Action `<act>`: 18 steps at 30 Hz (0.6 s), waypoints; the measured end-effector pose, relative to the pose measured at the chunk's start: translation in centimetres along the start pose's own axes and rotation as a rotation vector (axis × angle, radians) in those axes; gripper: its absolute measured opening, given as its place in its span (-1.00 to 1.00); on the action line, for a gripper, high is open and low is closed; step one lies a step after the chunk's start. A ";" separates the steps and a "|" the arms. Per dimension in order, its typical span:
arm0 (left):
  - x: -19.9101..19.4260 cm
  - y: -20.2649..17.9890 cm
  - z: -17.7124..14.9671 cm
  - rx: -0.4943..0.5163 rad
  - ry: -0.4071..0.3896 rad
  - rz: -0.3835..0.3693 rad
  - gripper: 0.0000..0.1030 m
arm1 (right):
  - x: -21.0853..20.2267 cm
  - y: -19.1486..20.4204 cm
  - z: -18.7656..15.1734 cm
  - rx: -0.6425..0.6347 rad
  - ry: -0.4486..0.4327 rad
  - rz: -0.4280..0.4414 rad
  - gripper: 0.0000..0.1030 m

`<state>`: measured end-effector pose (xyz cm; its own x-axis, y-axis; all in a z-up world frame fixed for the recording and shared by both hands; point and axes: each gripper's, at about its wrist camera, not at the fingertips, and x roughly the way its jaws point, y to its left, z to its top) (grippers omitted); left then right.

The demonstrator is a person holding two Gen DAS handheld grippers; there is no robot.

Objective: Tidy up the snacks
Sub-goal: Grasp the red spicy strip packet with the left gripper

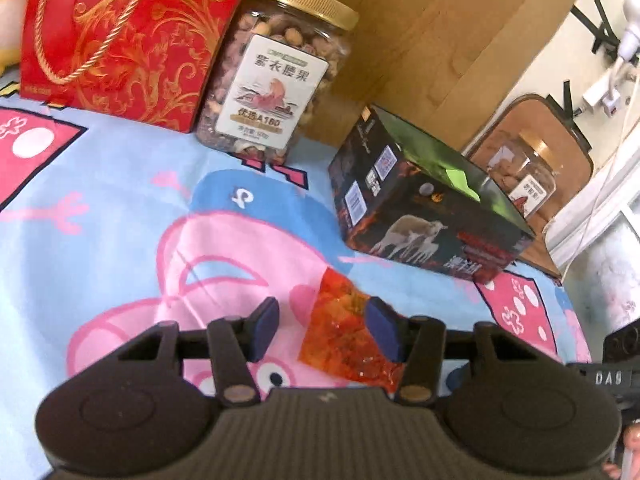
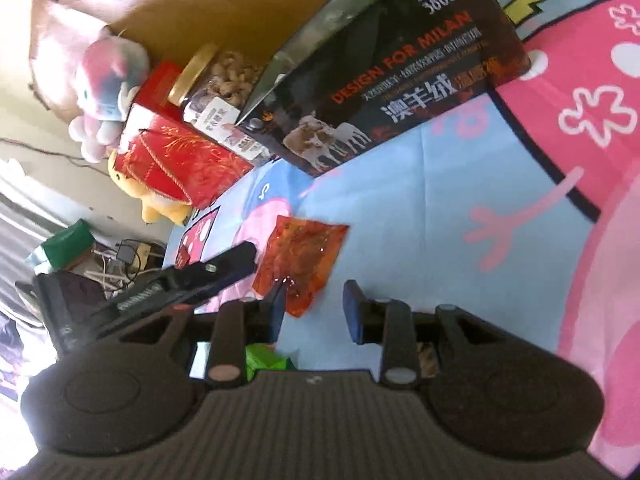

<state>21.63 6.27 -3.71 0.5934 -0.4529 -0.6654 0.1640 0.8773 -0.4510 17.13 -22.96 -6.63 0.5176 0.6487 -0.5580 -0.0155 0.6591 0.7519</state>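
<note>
I count 1 orange snack packet (image 1: 344,332) on the cartoon sheet (image 1: 120,216), 1 red gift box (image 1: 116,36) and 1 dark carton (image 1: 424,216). Nut jars: 2, the near jar (image 1: 276,80) and the far jar (image 1: 524,176). Plush toys: 2, the pink plush (image 2: 108,92) and the yellow plush (image 2: 160,204).

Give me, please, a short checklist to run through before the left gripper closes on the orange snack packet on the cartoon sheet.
1. Left gripper open: ok, its pads stand apart.
2. Orange snack packet between the left pads: cannot tell; it lies by the right-hand pad, partly under it.
3. Packet lying flat on the cartoon sheet: ok.
4. Right gripper clear of the packet: not ok, one of its pads overlaps the packet's near corner in the right wrist view.
5. Right gripper empty: ok, nothing between its pads.
6. Black box and nut jar away from the packet: ok.
</note>
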 end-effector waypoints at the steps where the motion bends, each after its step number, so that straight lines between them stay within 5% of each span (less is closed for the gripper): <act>1: 0.0 -0.1 0.1 0.001 0.004 0.002 -0.06 | 0.2 0.1 0.0 0.021 0.001 -0.001 -0.33; 11: -0.1 0.4 -0.6 -0.049 0.014 -0.067 -0.06 | 2.8 1.2 0.3 0.038 -0.010 -0.029 -0.31; 14: 0.0 1.2 -0.6 -0.132 0.030 -0.123 -0.07 | 3.1 0.9 0.7 0.071 -0.022 -0.013 -0.31; 18: 0.8 2.0 -1.2 -0.250 0.085 -0.225 -0.52 | 3.1 0.8 0.9 0.062 -0.025 -0.012 -0.30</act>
<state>21.47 7.48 -5.85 0.4943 -0.6519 -0.5751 0.0794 0.6926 -0.7169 19.48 -20.75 -7.40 0.5383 0.6309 -0.5588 0.0433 0.6415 0.7659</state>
